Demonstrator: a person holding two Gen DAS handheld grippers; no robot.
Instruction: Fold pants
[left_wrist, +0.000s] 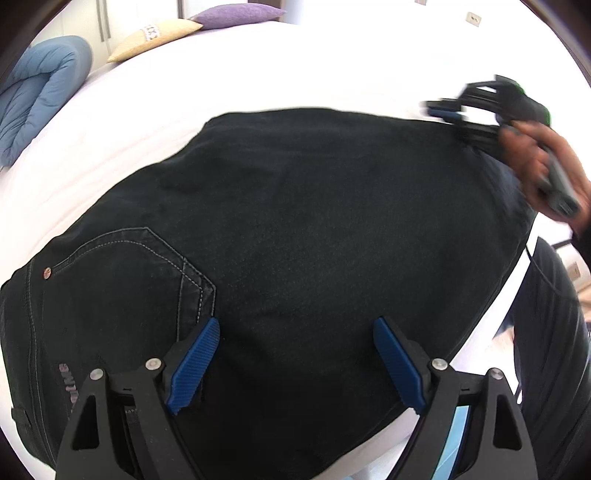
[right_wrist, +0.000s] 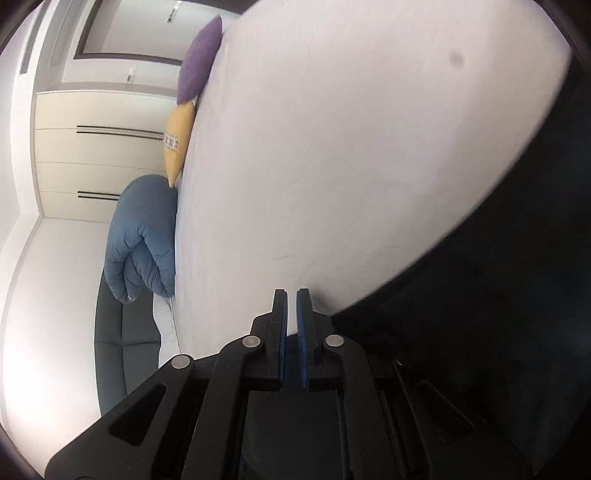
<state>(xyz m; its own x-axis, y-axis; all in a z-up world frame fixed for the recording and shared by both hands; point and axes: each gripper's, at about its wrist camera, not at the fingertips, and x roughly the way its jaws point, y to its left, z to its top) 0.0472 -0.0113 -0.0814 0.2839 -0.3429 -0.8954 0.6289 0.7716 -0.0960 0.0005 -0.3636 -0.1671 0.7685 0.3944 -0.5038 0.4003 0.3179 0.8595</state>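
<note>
On the white bed (left_wrist: 258, 74) the black pants (left_wrist: 295, 229) lie spread flat, already doubled into a broad dark slab, the back pocket (left_wrist: 122, 280) and its pale stitching facing up at my left side. My left gripper (left_wrist: 295, 354) hovers low over the near part of the cloth with its blue jaws wide apart and nothing between them. My right gripper (left_wrist: 448, 107) is out at the far right edge of the pants, and from its own camera the jaws stand nearly together with only a thin gap; I see no fabric pinched there.

I judge I am between folds: one layer is laid, and the next move calls for both jaws to take an edge of the slab and carry it over evenly, keeping the layers from sliding.

Much is unclear. The right gripper is motion-blurred in the left view, so whether it touches the cloth I cannot tell. The waistband and leg hems run out of frame. A blue duvet (left_wrist: 40, 96) and two cushions (left_wrist: 195, 29) sit well apart at the bed's far end.
</note>
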